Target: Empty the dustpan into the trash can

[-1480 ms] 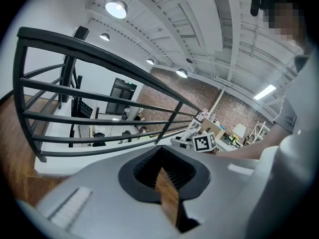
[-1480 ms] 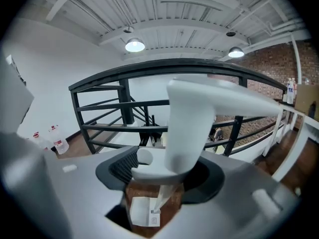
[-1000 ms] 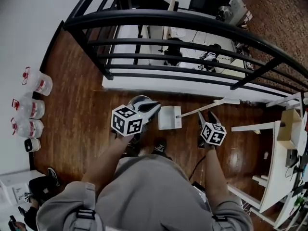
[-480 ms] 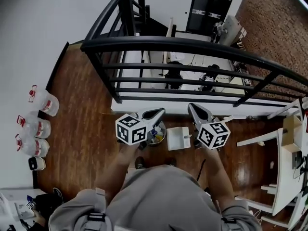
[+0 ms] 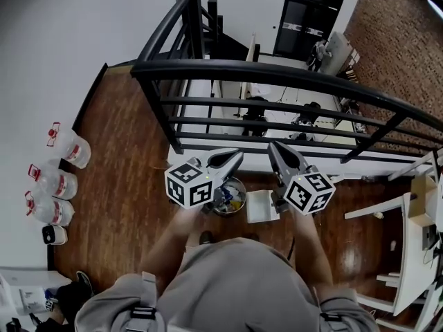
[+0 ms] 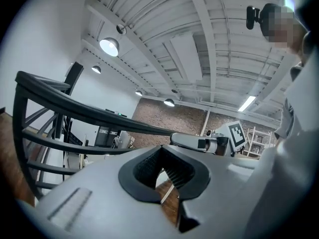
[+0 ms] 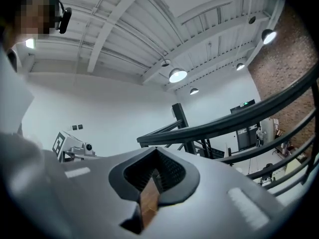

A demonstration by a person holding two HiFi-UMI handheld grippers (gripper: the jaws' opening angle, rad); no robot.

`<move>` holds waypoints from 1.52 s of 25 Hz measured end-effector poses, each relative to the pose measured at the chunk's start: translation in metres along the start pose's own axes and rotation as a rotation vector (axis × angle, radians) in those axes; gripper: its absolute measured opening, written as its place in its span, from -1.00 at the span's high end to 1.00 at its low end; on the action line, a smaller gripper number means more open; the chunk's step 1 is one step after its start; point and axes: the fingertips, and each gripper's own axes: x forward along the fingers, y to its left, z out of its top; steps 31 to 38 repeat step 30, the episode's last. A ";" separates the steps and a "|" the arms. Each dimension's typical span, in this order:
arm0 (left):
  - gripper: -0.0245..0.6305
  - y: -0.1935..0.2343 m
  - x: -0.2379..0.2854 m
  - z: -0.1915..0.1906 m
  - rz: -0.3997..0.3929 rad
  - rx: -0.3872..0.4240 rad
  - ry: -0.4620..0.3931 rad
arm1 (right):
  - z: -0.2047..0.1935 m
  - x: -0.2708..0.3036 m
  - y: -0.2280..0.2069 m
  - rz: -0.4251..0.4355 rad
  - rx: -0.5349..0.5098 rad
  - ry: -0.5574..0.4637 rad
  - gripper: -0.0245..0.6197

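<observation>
A white dustpan (image 5: 261, 206) lies on the wooden floor, its long pale handle (image 5: 340, 177) running off to the right under my right gripper. Just left of it stands a small round trash can (image 5: 232, 196) with mixed rubbish inside. Both grippers are held up level at railing height, above these two things. My left gripper (image 5: 237, 155) is shut and holds nothing. The right gripper (image 5: 273, 146) is also shut and holds nothing. In the left gripper view (image 6: 162, 171) and the right gripper view (image 7: 152, 176), only floor shows through the slit below the closed pads.
A black metal railing (image 5: 277, 71) curves across just ahead, with a drop to a lower floor beyond it. Three water bottles (image 5: 66, 145) stand by the left wall. White shelving (image 5: 415, 220) lines the right side. My shoe (image 5: 205, 238) is near the can.
Both grippers have risen from near the floor to railing height. The right one has left the dustpan's handle, and the trash can has come out from behind the left one.
</observation>
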 end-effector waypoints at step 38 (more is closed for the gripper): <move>0.91 0.002 -0.001 -0.013 0.013 -0.009 0.033 | -0.015 0.002 0.009 0.025 -0.013 0.060 0.92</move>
